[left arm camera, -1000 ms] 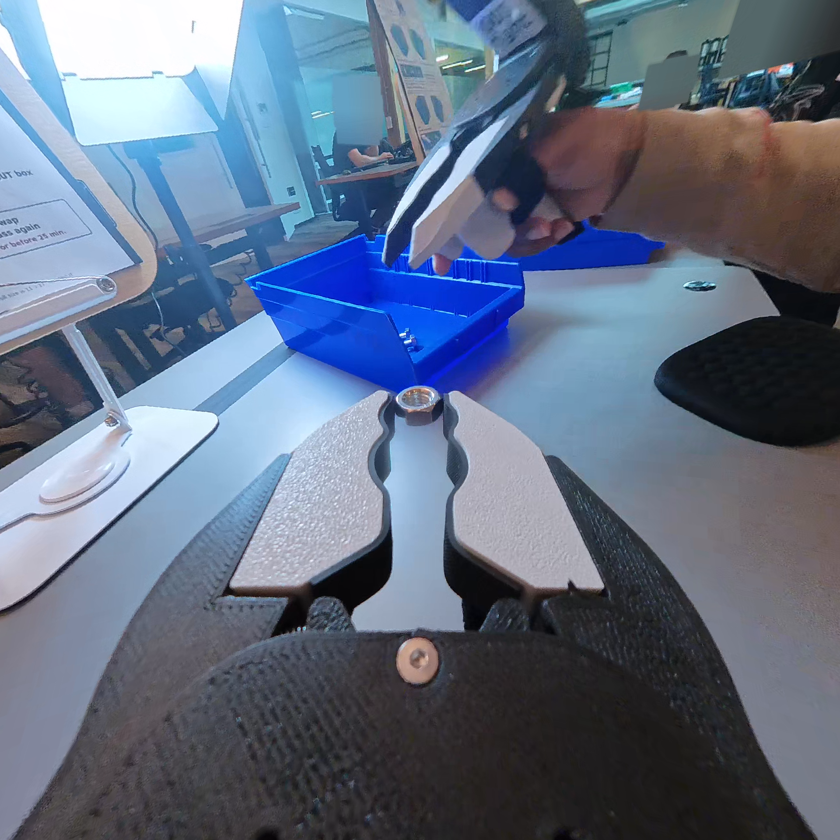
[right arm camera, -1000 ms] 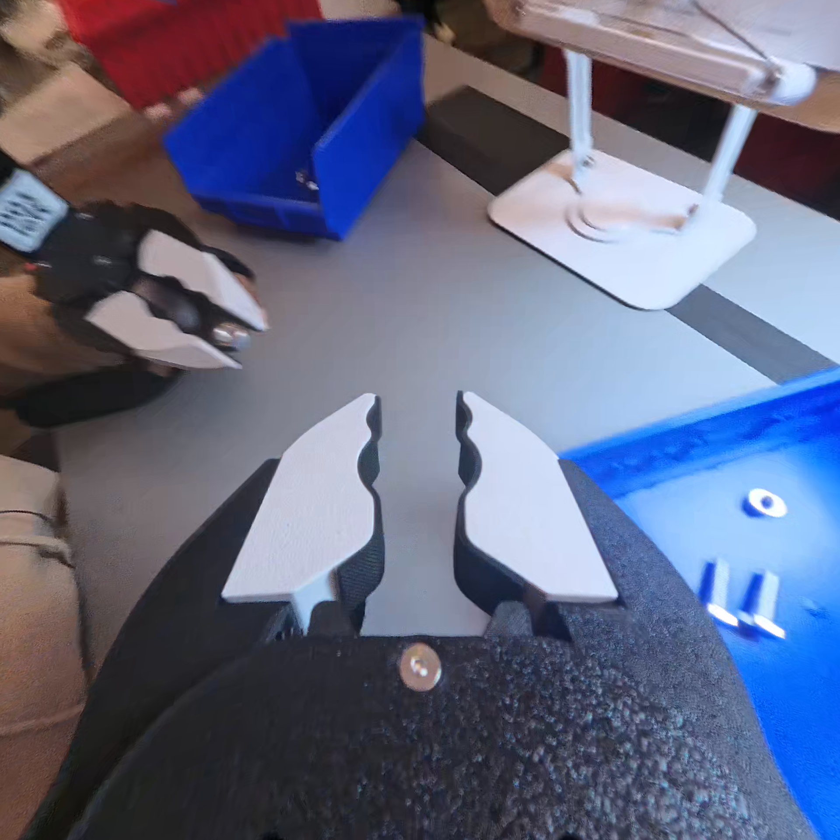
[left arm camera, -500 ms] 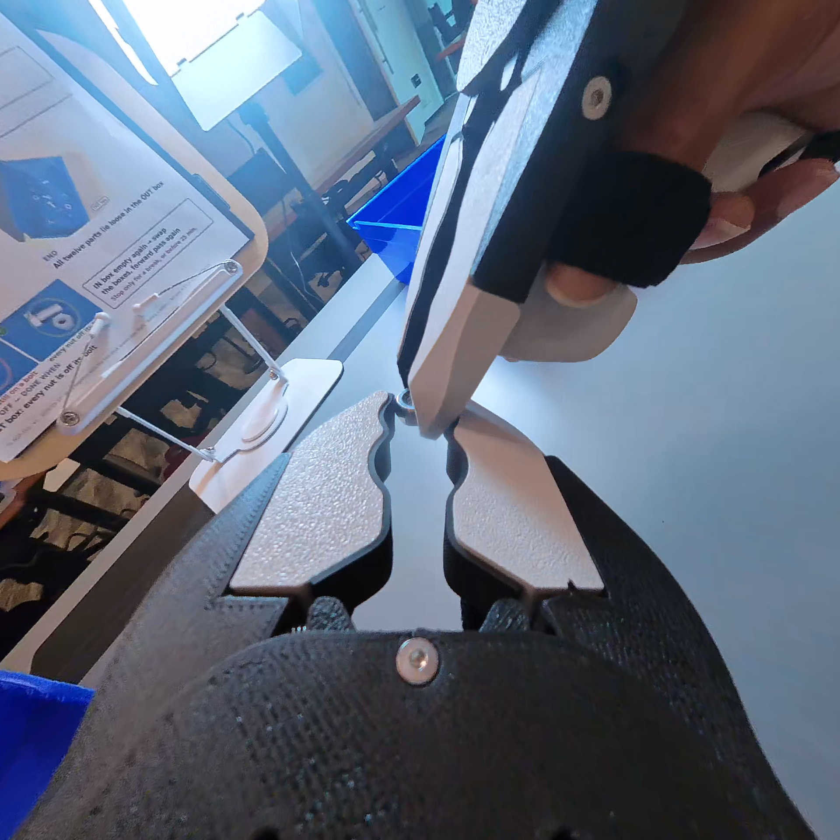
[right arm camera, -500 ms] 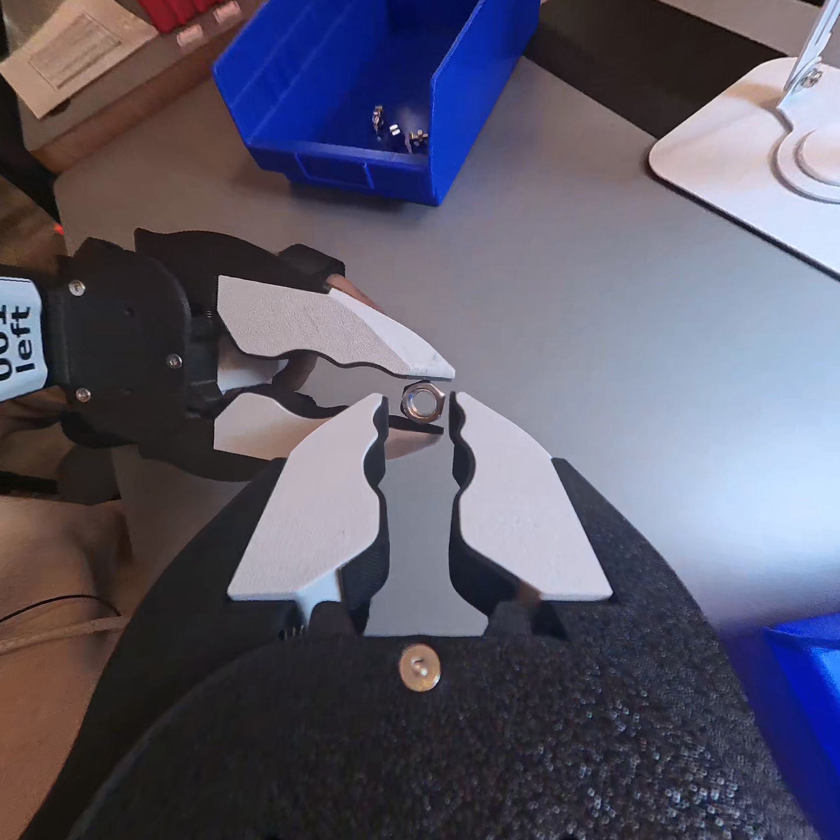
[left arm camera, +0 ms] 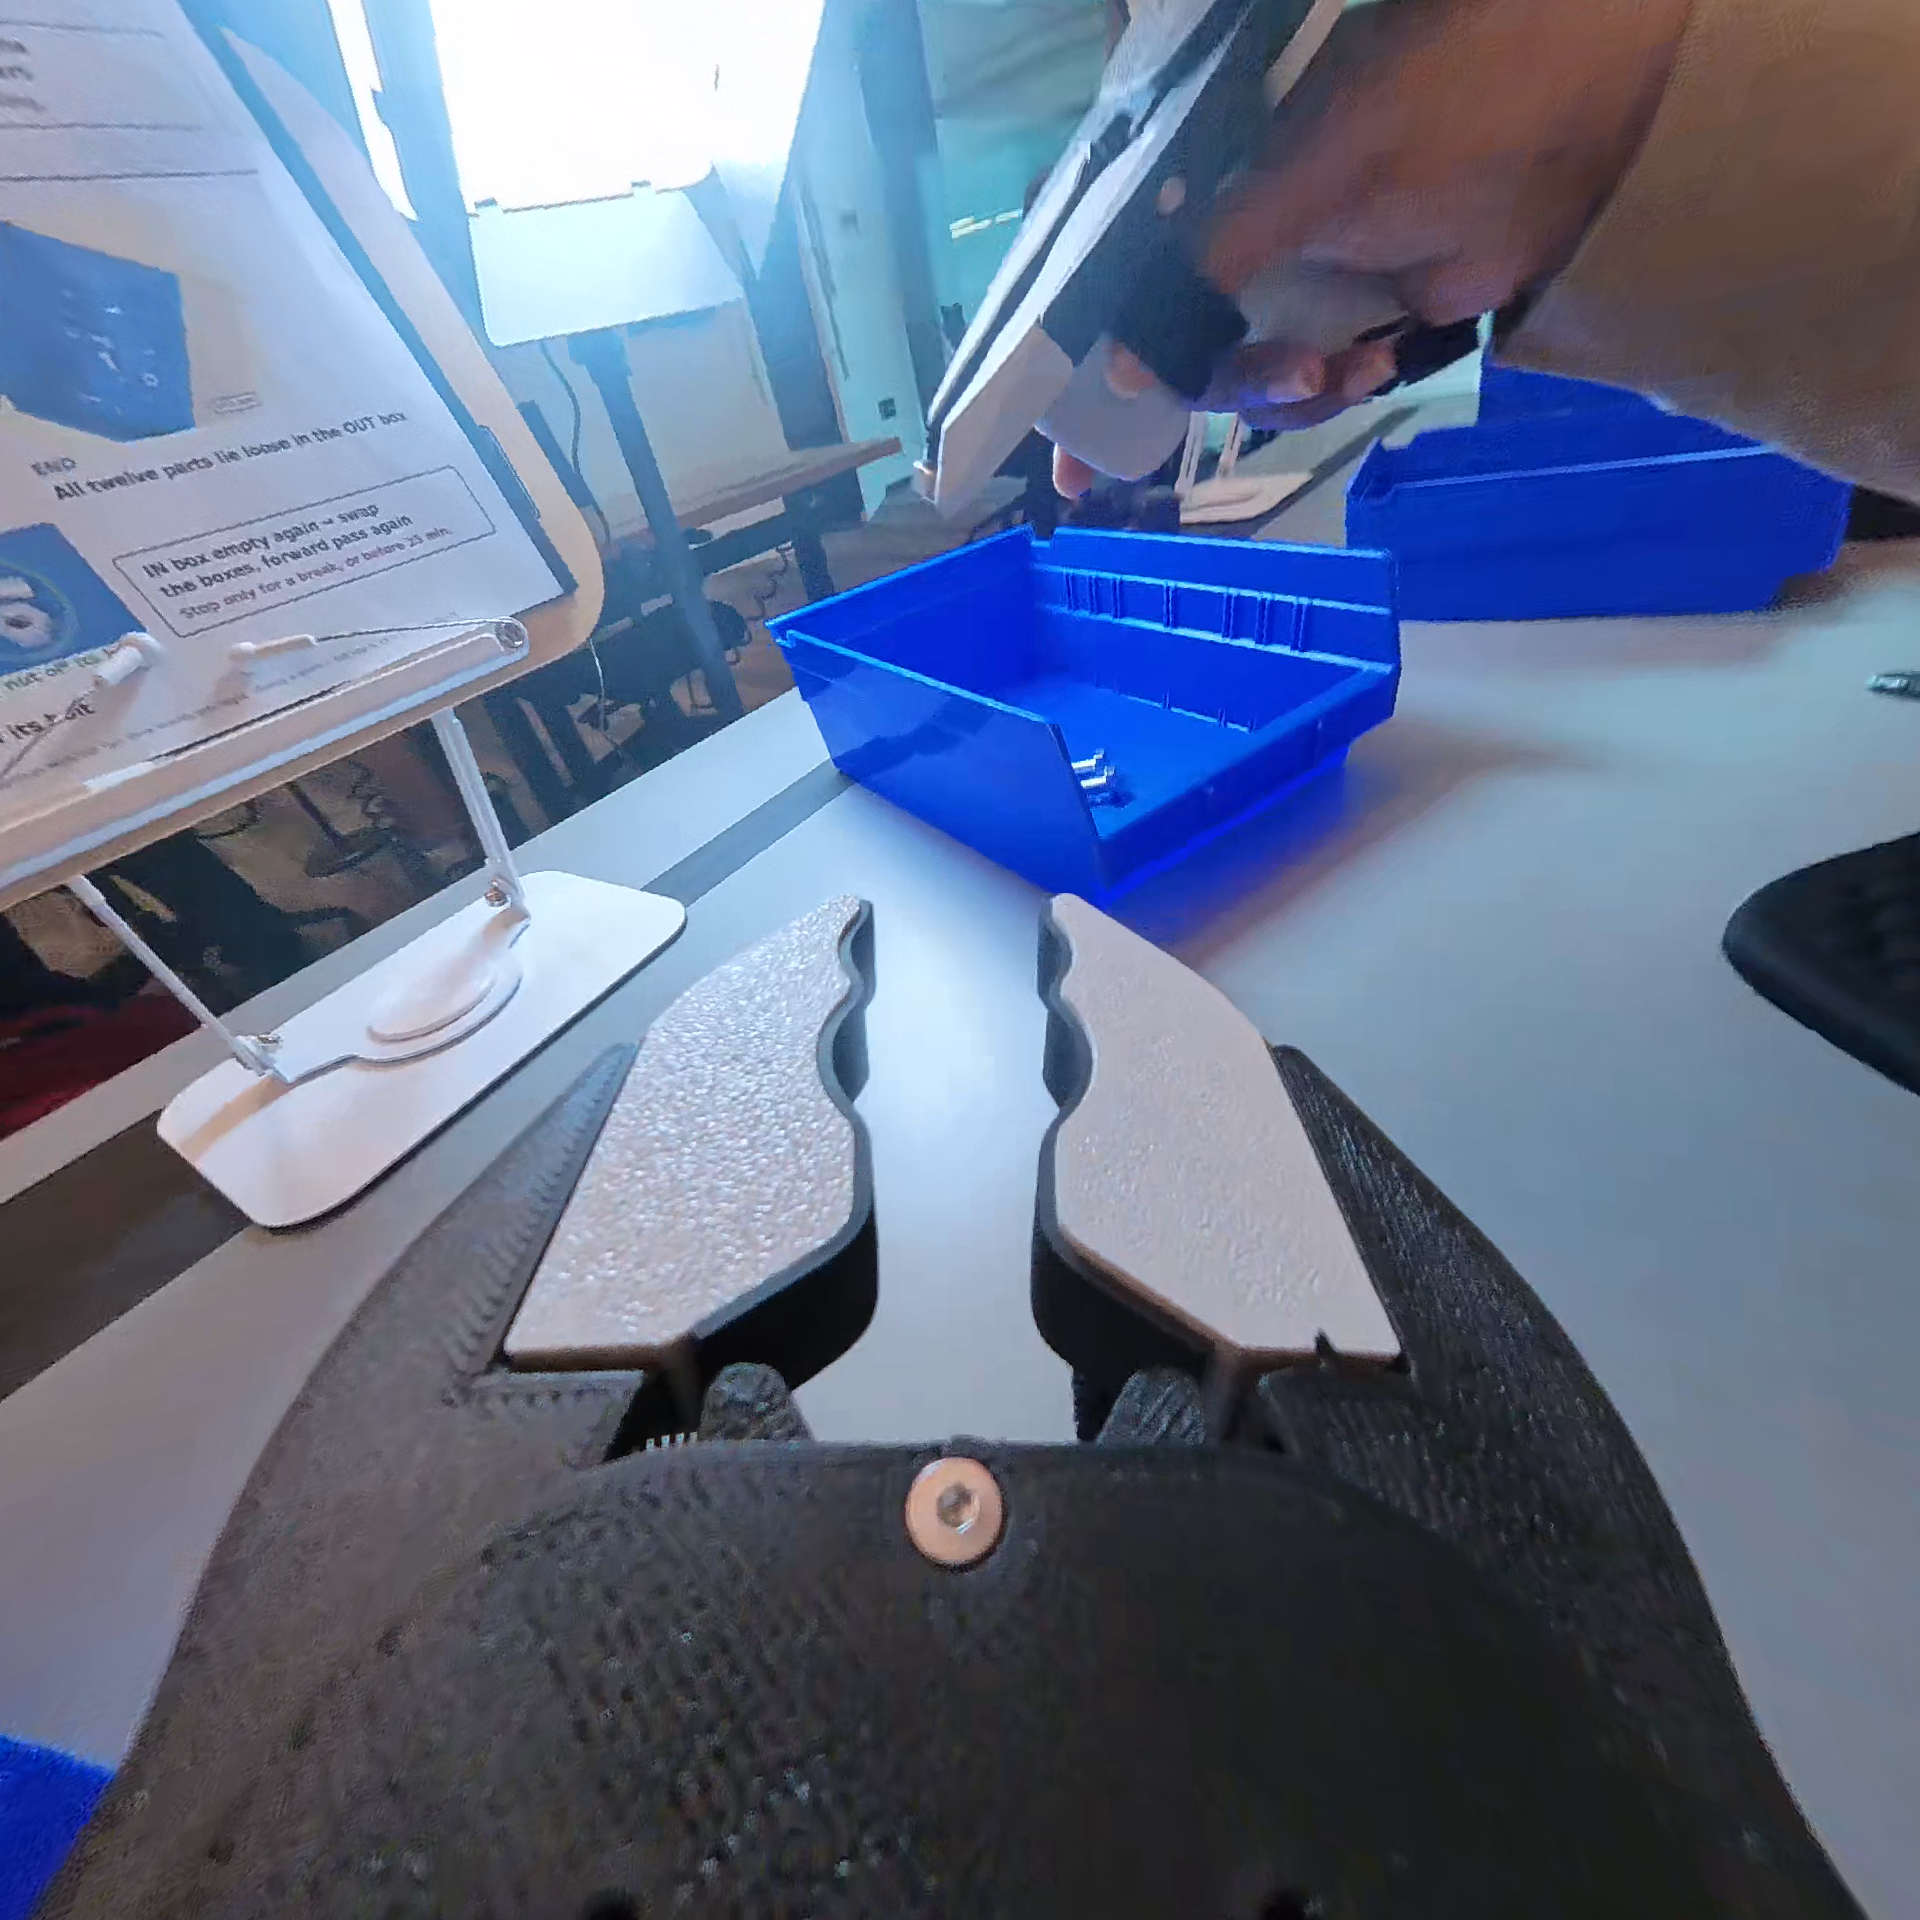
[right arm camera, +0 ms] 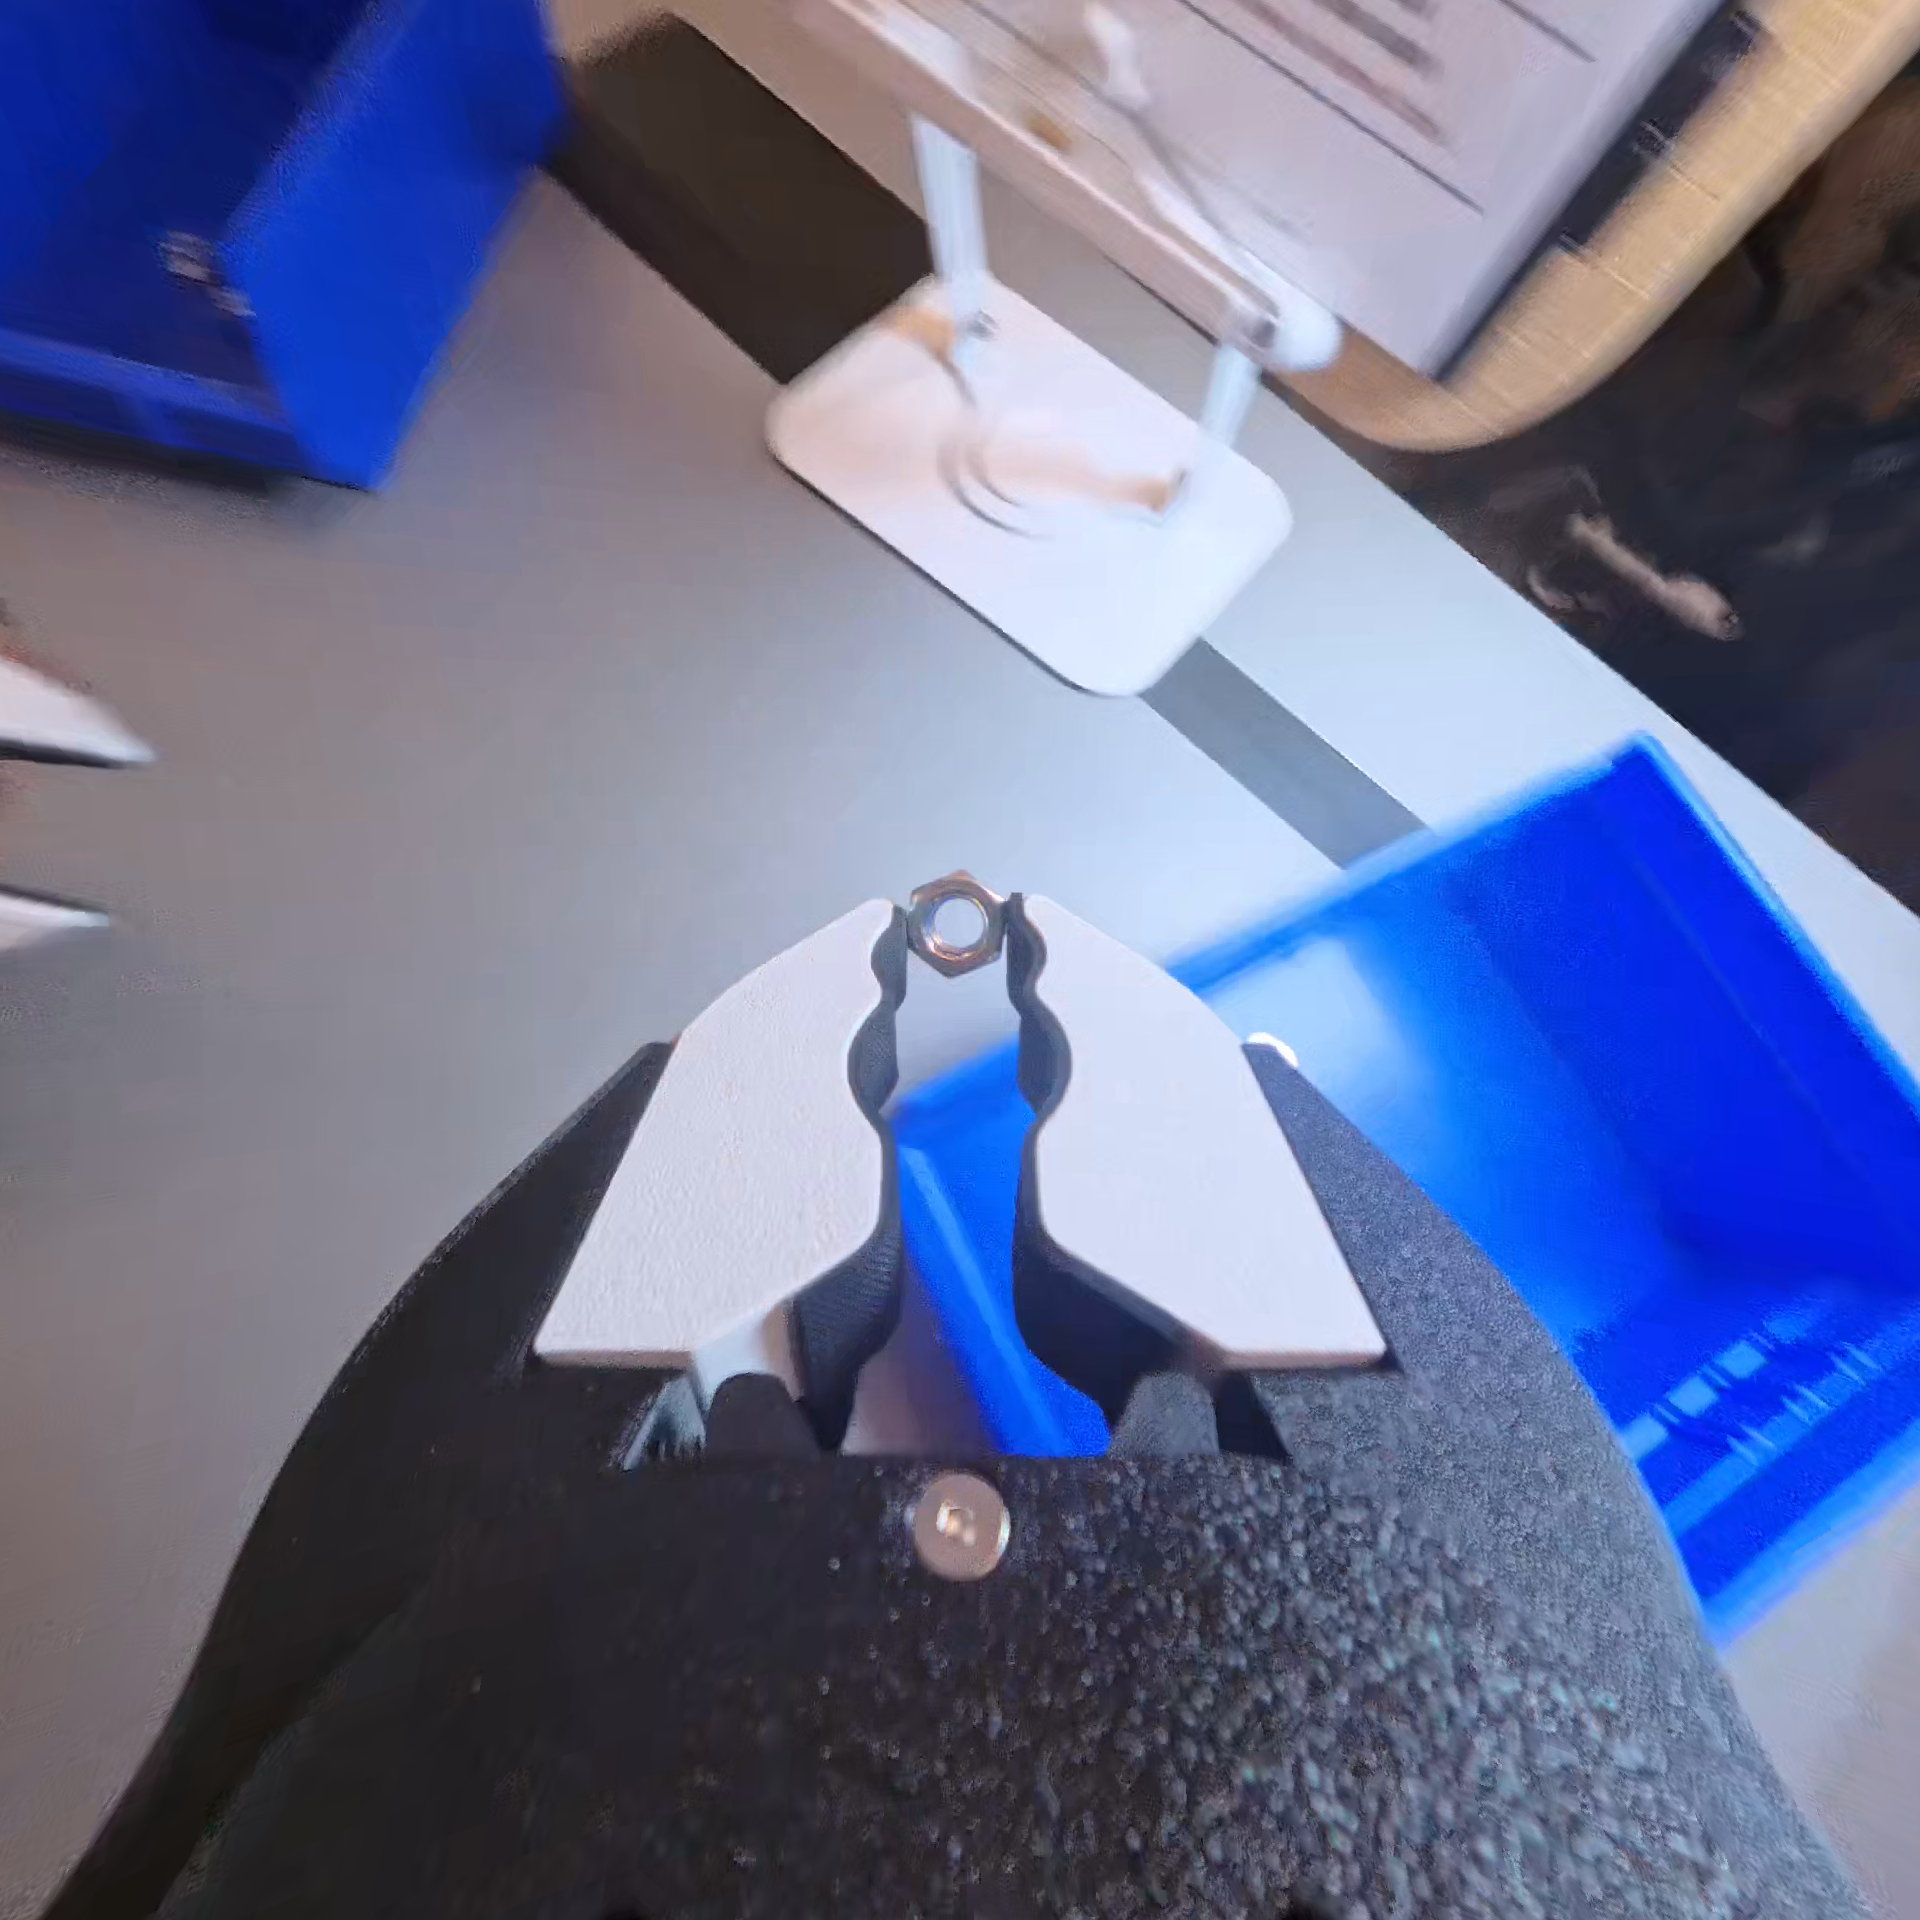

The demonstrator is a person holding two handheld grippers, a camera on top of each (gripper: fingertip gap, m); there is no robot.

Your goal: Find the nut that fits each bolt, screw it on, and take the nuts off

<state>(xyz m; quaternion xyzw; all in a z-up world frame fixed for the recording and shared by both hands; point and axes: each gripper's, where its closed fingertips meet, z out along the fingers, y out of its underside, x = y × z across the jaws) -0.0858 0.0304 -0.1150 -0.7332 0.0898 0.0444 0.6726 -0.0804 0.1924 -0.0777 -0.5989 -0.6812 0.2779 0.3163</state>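
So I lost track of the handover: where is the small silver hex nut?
Right wrist view: small silver hex nut pinched at the right claw tips, above the grey table.

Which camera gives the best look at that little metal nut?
The right wrist view: the nut sits sharp and face-on, pinched between the tips of the right gripper. The left wrist view shows that gripper only from the side, above a blue bin; the nut itself cannot be made out there.

nut [right arm camera: 951,928] between right gripper [right arm camera: 953,914] fingertips, above table [right arm camera: 416,831] | bin [right arm camera: 1558,1091] below-right of it | stand [right arm camera: 1029,520] beyond | second bin [right arm camera: 260,260] far left | left gripper [left arm camera: 956,935] over table, bin ahead, stand left
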